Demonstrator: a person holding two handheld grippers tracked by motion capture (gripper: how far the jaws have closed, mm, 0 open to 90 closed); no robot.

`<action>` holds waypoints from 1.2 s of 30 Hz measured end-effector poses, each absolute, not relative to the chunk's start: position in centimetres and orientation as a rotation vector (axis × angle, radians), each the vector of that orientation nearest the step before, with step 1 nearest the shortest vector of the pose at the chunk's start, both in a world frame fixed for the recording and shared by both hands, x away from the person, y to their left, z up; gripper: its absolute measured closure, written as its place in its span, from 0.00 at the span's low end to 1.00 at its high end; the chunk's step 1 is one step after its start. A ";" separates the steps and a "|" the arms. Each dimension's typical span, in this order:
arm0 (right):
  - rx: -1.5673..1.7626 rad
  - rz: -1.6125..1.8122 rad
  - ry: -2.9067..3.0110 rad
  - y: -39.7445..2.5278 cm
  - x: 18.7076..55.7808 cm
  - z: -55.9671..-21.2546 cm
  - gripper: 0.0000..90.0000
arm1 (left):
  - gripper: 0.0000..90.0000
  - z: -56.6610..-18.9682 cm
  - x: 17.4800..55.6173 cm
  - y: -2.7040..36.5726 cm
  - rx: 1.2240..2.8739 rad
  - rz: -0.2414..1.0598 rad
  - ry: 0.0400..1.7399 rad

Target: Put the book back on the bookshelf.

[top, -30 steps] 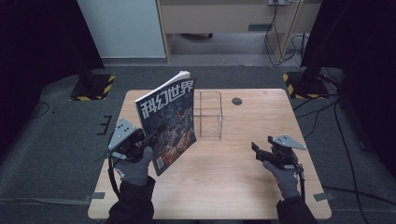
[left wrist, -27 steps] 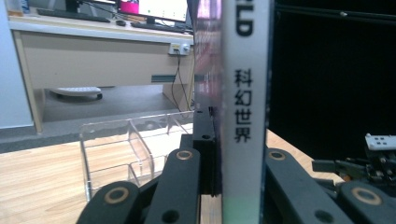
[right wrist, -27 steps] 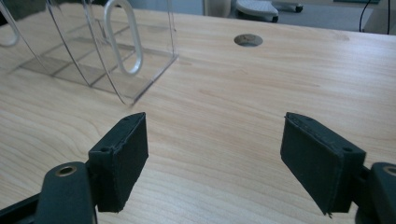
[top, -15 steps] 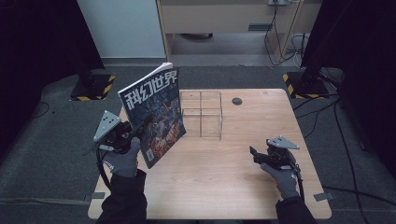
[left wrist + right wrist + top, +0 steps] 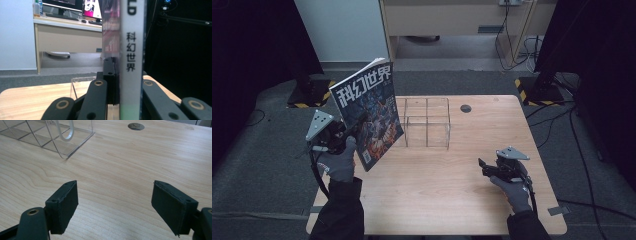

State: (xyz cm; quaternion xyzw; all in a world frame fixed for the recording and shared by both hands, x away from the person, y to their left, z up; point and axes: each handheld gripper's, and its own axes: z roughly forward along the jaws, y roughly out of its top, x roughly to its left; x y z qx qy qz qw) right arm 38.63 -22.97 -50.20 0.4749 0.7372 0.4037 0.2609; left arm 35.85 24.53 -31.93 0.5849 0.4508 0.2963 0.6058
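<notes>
A magazine (image 5: 367, 115) with white Chinese title characters stands nearly upright above the table's left edge. My left gripper (image 5: 343, 134) is shut on its lower left part. In the left gripper view the magazine's spine (image 5: 131, 60) fills the middle, clamped between the black jaws. A clear acrylic rack (image 5: 427, 122) with several compartments stands on the table just right of the magazine; one corner of it appears as the clear rack (image 5: 50, 137) in the right gripper view. My right gripper (image 5: 484, 167) rests low near the table's front right, open, with bare wood between its pads (image 5: 62, 205).
The wooden table (image 5: 462, 200) has a round cable hole (image 5: 466, 108) behind the rack. Beyond the table stand a white panel, a desk (image 5: 67, 35) with monitors, and black stands with yellow-striped feet (image 5: 532, 90) on grey carpet.
My left gripper has carried the magazine leftward and away from the rack, holding it more upright. The right gripper has drifted slightly back toward the table's front.
</notes>
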 end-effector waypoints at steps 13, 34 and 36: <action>1.305 1.021 2.046 -22.9 38.9 -51.3 0.21 | 0.91 -31.1 37.8 25.4 1.310 0.720 1.079; 1.299 1.008 2.049 -23.0 38.9 -51.5 0.20 | 0.91 -32.1 41.3 24.7 1.304 0.744 1.118; 1.299 1.007 2.048 -23.0 39.0 -51.5 0.20 | 0.91 -32.2 41.8 24.6 1.302 0.740 1.124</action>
